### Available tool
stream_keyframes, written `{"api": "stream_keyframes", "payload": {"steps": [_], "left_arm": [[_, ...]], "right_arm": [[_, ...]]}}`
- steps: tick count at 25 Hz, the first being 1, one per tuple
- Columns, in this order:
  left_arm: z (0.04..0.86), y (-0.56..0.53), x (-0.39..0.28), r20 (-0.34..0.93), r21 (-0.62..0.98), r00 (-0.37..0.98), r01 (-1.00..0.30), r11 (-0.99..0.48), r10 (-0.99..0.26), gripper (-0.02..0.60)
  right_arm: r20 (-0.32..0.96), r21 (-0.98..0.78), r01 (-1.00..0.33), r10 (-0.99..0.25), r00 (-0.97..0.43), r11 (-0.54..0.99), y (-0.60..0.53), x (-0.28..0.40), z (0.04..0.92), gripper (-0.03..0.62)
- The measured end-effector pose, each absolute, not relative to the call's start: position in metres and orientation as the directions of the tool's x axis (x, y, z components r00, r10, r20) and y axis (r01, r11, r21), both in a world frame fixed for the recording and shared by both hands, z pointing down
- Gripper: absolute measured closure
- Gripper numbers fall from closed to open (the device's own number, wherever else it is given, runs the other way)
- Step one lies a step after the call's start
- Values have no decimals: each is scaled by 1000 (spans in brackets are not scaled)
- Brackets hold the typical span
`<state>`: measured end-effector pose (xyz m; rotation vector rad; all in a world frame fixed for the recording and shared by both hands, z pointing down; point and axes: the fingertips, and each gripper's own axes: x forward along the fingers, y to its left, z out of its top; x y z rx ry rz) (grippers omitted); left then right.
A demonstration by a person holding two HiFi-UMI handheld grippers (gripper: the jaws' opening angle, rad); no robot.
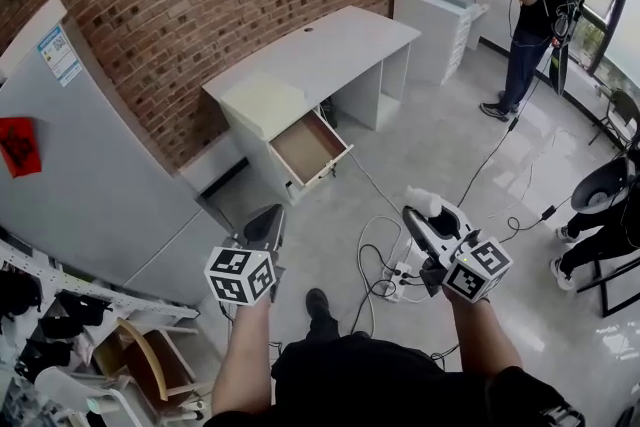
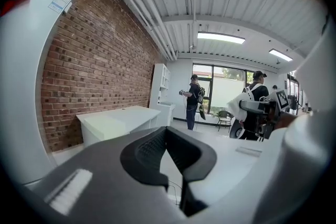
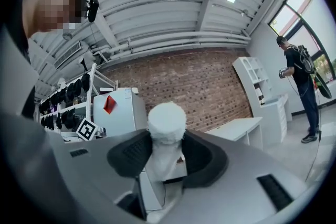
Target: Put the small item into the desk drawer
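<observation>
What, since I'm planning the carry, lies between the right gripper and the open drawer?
Head view: only grey floor, crossed by a thin cable, lies between the right gripper, jaws shut on the small white item, and the open drawer.

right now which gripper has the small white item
The right gripper: its jaws clamp the white item; the left gripper holds nothing.

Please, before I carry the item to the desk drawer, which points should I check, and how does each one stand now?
1. Small white item clamped in the right gripper jaws: ok.
2. Drawer pulled open: ok.
3. Room inside the drawer: ok, it looks bare.
4. Left gripper empty, jaws together: ok.
5. Walking path: not ok, cables lie across it.
6. Grip firm enough: cannot tell.
</observation>
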<state>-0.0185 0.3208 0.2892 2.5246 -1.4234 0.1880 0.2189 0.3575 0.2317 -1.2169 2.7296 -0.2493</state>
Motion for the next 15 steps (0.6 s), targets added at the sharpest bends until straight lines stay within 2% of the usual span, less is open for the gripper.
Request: {"api": "stream_keyframes", "payload": {"steps": [15], "left_arm": [[319,184,-65,262,193,581,-814,-548,-771,571]], "right_arm": [[46,-255,-727,-743,-668,637,221,148,269,430]]}}
